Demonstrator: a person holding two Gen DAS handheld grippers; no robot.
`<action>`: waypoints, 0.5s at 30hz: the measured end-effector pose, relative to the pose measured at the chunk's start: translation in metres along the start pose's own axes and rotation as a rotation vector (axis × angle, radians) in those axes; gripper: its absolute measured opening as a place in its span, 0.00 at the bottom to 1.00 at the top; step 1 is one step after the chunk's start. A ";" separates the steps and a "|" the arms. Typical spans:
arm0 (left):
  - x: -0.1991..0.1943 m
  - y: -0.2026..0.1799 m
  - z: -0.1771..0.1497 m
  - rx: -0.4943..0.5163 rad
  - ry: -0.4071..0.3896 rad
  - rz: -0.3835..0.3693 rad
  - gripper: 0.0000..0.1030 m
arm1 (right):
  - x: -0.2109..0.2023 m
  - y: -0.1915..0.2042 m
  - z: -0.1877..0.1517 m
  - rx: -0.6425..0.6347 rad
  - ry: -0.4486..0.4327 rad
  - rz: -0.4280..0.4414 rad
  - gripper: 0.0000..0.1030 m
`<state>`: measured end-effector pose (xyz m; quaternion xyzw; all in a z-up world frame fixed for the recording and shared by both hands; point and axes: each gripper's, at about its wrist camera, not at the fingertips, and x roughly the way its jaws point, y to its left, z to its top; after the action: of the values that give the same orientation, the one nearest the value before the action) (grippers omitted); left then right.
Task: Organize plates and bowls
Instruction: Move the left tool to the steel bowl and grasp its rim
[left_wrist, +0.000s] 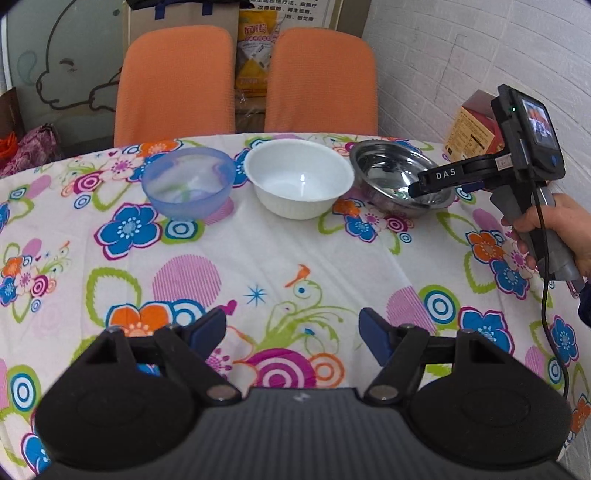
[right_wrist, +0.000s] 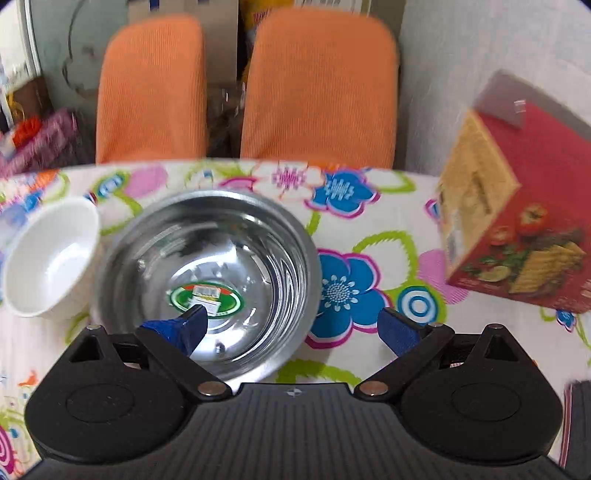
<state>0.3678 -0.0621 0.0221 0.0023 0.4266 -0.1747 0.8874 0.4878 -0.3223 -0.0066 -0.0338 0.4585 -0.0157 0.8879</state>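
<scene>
Three bowls stand in a row at the far side of the flowered table: a translucent blue bowl (left_wrist: 188, 181) on the left, a white bowl (left_wrist: 299, 177) (right_wrist: 48, 258) in the middle, and a steel bowl (left_wrist: 391, 173) (right_wrist: 207, 273) with a green sticker on the right. My right gripper (right_wrist: 291, 326) (left_wrist: 424, 188) is open and straddles the steel bowl's near right rim, its left finger inside the bowl and its right finger outside. My left gripper (left_wrist: 293, 332) hovers open over the table's near middle with nothing between its fingers.
A red cracker box (right_wrist: 517, 221) (left_wrist: 472, 125) stands at the table's far right by the white wall. Two orange chairs (left_wrist: 243, 81) are pushed in behind the table. A person's hand (left_wrist: 554, 229) holds the right gripper's handle, its cable hanging down.
</scene>
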 end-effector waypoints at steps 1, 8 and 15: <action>0.000 0.005 0.000 -0.010 -0.002 0.006 0.69 | 0.006 0.002 0.002 -0.018 0.030 -0.005 0.84; -0.005 0.019 -0.001 -0.045 -0.014 -0.010 0.69 | 0.014 0.009 0.007 -0.048 0.147 -0.006 0.84; -0.022 0.015 -0.006 -0.027 -0.046 -0.031 0.69 | -0.002 0.012 -0.008 -0.085 0.287 0.096 0.84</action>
<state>0.3552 -0.0399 0.0329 -0.0202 0.4084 -0.1824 0.8942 0.4796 -0.3103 -0.0104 -0.0469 0.5819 0.0416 0.8108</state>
